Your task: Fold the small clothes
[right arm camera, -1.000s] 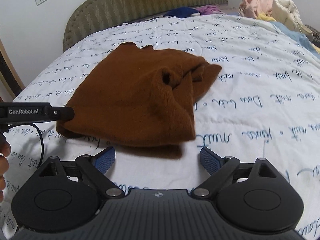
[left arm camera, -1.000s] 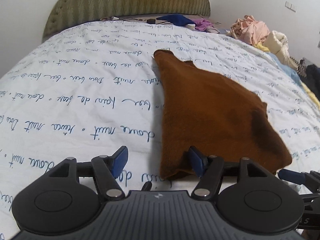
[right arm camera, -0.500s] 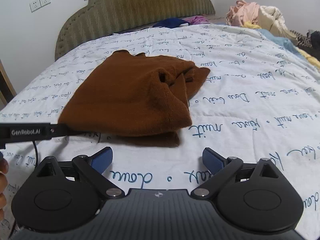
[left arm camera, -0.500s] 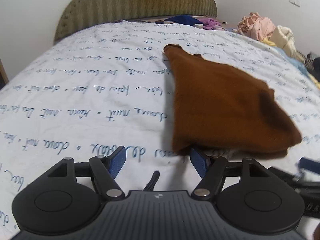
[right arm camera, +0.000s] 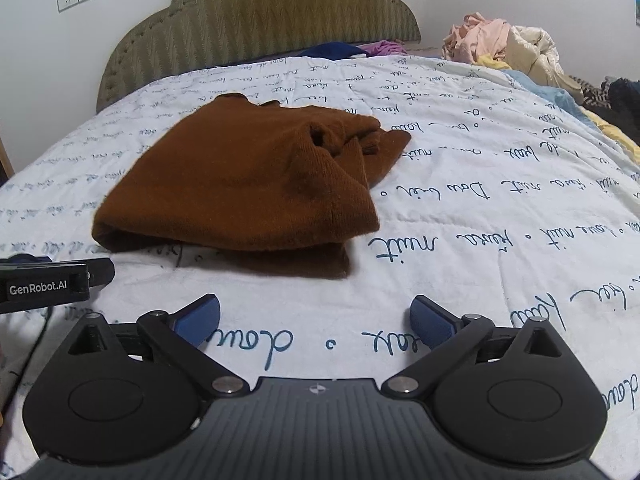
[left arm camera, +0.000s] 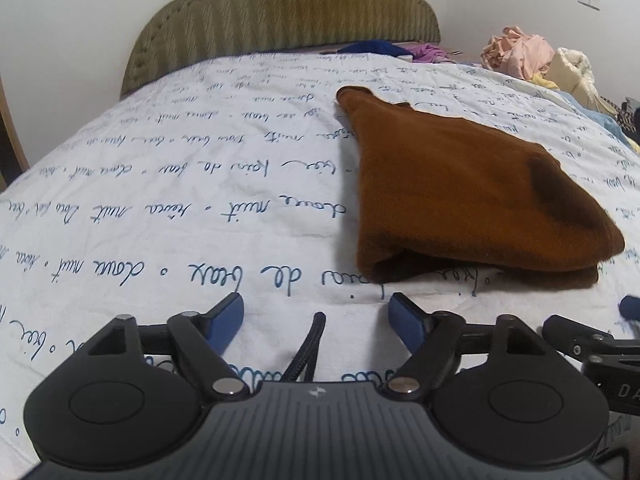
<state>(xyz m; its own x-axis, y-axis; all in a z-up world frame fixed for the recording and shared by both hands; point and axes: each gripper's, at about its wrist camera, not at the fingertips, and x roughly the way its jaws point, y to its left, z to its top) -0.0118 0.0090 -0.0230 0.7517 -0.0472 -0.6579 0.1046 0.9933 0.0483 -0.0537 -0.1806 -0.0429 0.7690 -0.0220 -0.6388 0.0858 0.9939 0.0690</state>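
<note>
Both tools are backing off the folded brown top (right arm camera: pixel 240 184), now lying alone mid-bed (left arm camera: pixel 160 200): left tool (left arm camera: pixel 318 322) and right tool (right arm camera: pixel 316 320) jaws have just been opening, empty. This fold looks finished.

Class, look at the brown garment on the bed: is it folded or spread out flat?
Folded. The brown garment lies doubled over on the bedspread, with stacked layers showing along its near edge.

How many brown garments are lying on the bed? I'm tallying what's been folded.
1. The brown garment lies folded on the white printed bedspread, just ahead of both open grippers. Other clothes sit heaped at the bed's far right edge; they could hide more.
</note>
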